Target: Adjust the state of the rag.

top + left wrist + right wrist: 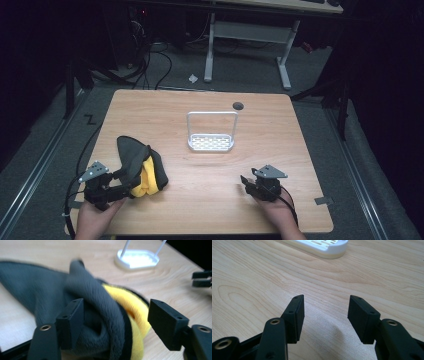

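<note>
In the left gripper view the grey-and-yellow plush cloth (100, 315) is smeared with blur at its upper edge and cut off by the left and bottom borders, and whether the left gripper (115, 317) presses it cannot be told. The white rack (322, 246) is cropped by the top edge of the right gripper view, so its wire handle is out of sight there

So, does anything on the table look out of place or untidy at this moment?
Only the grey and yellow cloth: it lies crumpled in a heap near the left gripper, whose open jaws stand around its folds, the right pad apart from it. The white rack stands upright and whole. The right gripper is open over bare wood.
</note>
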Action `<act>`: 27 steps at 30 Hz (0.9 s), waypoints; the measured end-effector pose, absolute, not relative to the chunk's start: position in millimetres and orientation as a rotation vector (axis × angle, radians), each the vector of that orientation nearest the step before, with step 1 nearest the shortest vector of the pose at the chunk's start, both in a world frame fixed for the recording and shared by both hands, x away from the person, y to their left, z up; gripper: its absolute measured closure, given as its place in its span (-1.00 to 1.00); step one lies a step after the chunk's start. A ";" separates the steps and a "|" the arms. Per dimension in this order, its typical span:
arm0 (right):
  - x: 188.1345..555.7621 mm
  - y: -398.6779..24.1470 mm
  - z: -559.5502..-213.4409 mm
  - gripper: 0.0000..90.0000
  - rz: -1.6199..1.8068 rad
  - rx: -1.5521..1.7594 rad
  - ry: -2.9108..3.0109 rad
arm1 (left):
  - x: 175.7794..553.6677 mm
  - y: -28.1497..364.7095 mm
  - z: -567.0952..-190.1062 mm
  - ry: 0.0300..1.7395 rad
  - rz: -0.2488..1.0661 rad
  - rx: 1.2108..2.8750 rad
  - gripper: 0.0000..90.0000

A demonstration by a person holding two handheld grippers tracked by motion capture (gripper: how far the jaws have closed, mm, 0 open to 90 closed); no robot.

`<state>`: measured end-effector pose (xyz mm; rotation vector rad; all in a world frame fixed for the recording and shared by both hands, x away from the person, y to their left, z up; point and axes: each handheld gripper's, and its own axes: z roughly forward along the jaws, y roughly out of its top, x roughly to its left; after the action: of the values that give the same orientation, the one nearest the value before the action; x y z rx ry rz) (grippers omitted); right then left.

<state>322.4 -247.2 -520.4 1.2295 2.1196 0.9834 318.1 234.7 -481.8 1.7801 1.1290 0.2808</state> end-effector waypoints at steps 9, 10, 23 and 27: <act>320.7 -246.7 -519.2 0.06 0.986 1.222 2.119 | 320.6 215.5 -510.0 1.201 0.276 1.944 0.51; 321.1 -246.6 -519.5 0.06 0.985 1.221 2.120 | 320.8 211.3 -513.7 1.190 0.255 1.957 0.56; 321.0 -244.3 -519.6 0.05 0.982 1.209 2.130 | 317.9 140.6 -520.0 1.010 0.175 2.039 0.62; 319.7 -243.4 -519.3 0.05 0.988 1.206 2.137 | 311.9 118.3 -521.3 0.958 0.164 2.051 0.61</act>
<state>319.7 -243.4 -519.3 1.2056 2.1370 0.9876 311.9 118.3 -521.3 2.0505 0.9581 0.1636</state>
